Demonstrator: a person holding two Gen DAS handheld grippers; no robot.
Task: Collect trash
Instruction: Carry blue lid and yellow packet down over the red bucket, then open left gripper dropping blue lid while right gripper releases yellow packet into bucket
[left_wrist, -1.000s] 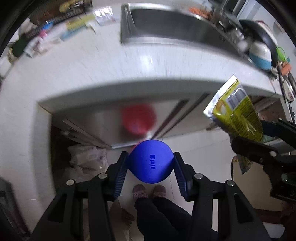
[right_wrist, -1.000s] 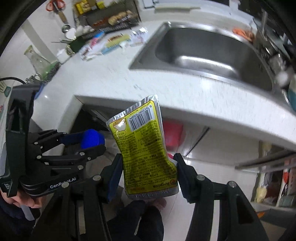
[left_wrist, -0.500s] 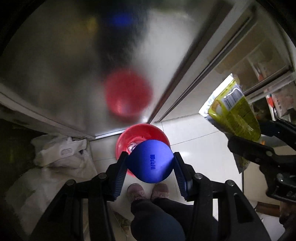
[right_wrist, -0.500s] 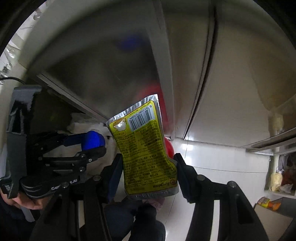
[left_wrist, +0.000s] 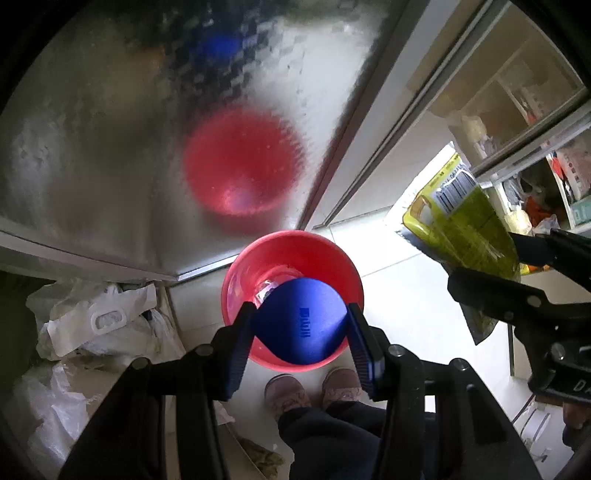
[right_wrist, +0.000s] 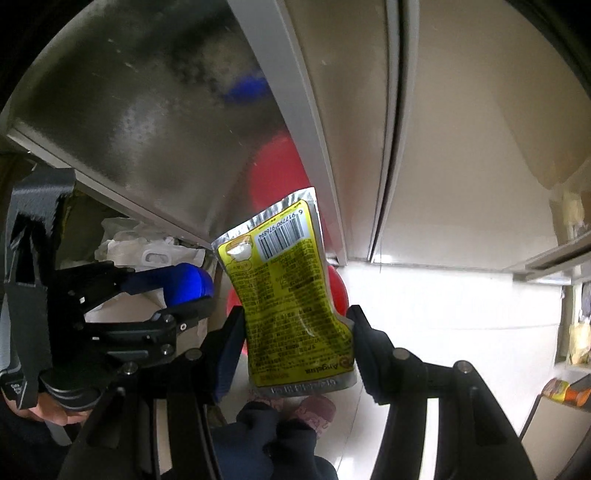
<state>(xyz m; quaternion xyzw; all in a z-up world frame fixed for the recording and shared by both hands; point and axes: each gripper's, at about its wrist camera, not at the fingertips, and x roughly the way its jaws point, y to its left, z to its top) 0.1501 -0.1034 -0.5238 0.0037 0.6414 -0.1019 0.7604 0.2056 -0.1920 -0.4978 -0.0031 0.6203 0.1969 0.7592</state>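
A: Since we start w/ the left wrist view: left gripper (left_wrist: 301, 325) is pinching a blue round cap (left_wrist: 301, 321), both blue pads pressed on its sides. Right behind the cap, past the fingertips, is a red bin (left_wrist: 288, 258), mouth facing the cam, something clear and crinkly inside, can't tell what.

B: What else is around it?

A: Shiny metal cabinet door (left_wrist: 110, 129) ahead and to the left of the gripper, w/ a blurry red reflection of the bin. White plastic bags (left_wrist: 92, 325) on the floor to the left. Person's shoes (left_wrist: 314, 391) and dark trousers below the fingers. Right gripper (left_wrist: 517, 280) comes in from the right side, clamped on a yellow pouch (left_wrist: 465, 225), barcode end pointing up-left. Open shelves w/ clutter further right, too small to ID.

B: OK, right wrist view?

A: Right gripper (right_wrist: 295, 332) closed on the yellow pouch (right_wrist: 288, 288), fingers squeezing its lower half, barcode end away from the cam, silver seal at the near end. Red bin (right_wrist: 338, 291) mostly hidden behind the pouch, only bits visible either side. Left gripper (right_wrist: 166, 295) sits to the left, gripping the blue cap (right_wrist: 188, 282). Metal door (right_wrist: 147, 129) ahead-left, beige cabinet doors (right_wrist: 461, 129) ahead-right, white tile floor (right_wrist: 443, 314) below them. Shoes (right_wrist: 314, 410) under the pouch.
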